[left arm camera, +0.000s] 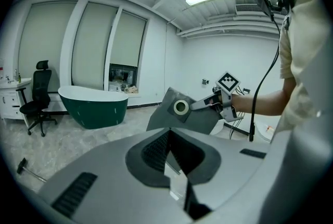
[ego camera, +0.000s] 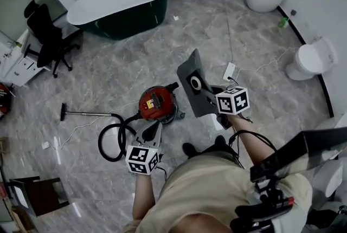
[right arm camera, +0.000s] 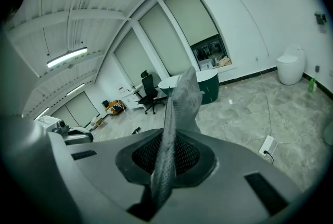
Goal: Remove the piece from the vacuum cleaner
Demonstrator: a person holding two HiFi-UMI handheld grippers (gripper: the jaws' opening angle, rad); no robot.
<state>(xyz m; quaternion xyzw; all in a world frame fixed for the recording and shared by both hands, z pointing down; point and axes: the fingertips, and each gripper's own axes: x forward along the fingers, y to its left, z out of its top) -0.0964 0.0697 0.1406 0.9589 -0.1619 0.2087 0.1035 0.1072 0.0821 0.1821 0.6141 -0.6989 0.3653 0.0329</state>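
My right hand-held gripper is clenched on one edge of the grey dust bag, which hangs clear of the red vacuum cleaner, above and to its right. The left hand-held gripper is closed on nothing. I judge a swing could slip the bag free and spill dust.

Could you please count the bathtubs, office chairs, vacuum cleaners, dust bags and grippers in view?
Bathtub: 1
Office chair: 1
Vacuum cleaner: 1
Dust bag: 1
Grippers: 2 (left gripper, right gripper)
Total: 6
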